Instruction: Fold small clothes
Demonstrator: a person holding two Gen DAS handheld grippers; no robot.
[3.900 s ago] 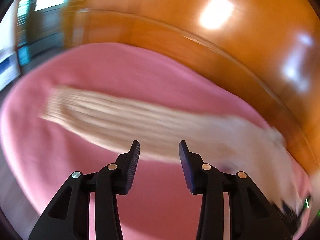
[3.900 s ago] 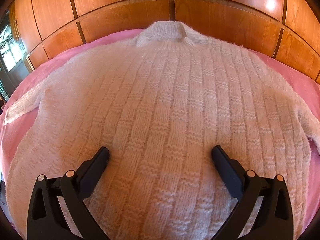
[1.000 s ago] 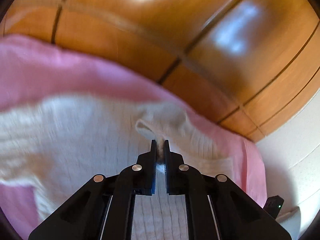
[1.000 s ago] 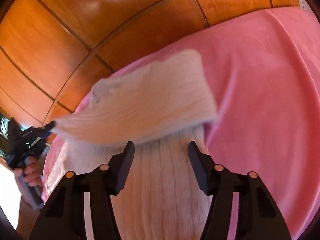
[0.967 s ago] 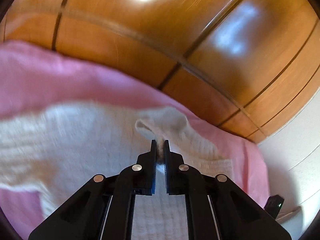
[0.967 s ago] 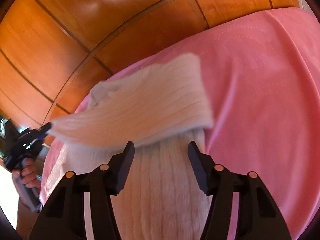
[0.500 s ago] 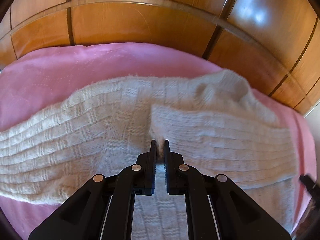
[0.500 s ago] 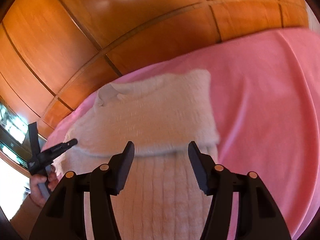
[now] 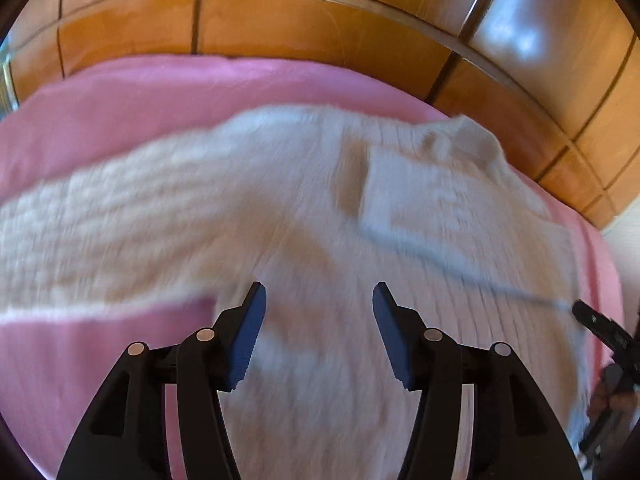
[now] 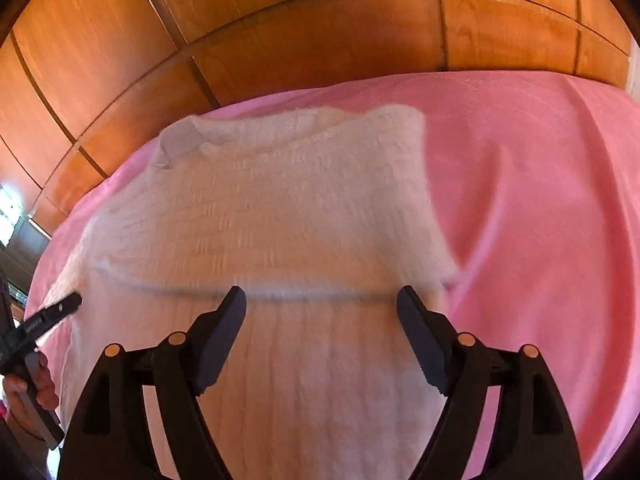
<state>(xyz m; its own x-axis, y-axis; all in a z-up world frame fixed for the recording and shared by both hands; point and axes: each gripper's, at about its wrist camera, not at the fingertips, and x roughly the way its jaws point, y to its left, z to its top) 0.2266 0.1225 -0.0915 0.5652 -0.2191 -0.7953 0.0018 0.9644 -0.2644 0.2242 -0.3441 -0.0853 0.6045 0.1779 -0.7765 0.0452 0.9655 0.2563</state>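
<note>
A cream knitted sweater (image 9: 304, 216) lies flat on a pink blanket (image 9: 120, 104). One sleeve (image 9: 448, 216) is folded across its body; in the right wrist view that folded sleeve (image 10: 288, 216) lies across the chest. My left gripper (image 9: 318, 300) is open and empty above the sweater's lower body. My right gripper (image 10: 322, 304) is open and empty just above the folded sleeve's edge. The other sleeve (image 9: 80, 248) stretches out to the left. The left wrist view is motion-blurred.
Glossy wooden panels (image 10: 320, 32) rise behind the blanket. The blanket (image 10: 540, 200) spreads wide to the right of the sweater. The right gripper's tip (image 9: 596, 324) shows at the left wrist view's right edge; the left gripper's tip (image 10: 48, 316) shows at the right wrist view's left edge.
My left gripper carried the sleeve cuff across the sweater, then opened and let it go; the sleeve now lies on the body. The right gripper stayed open and drew a little closer.
</note>
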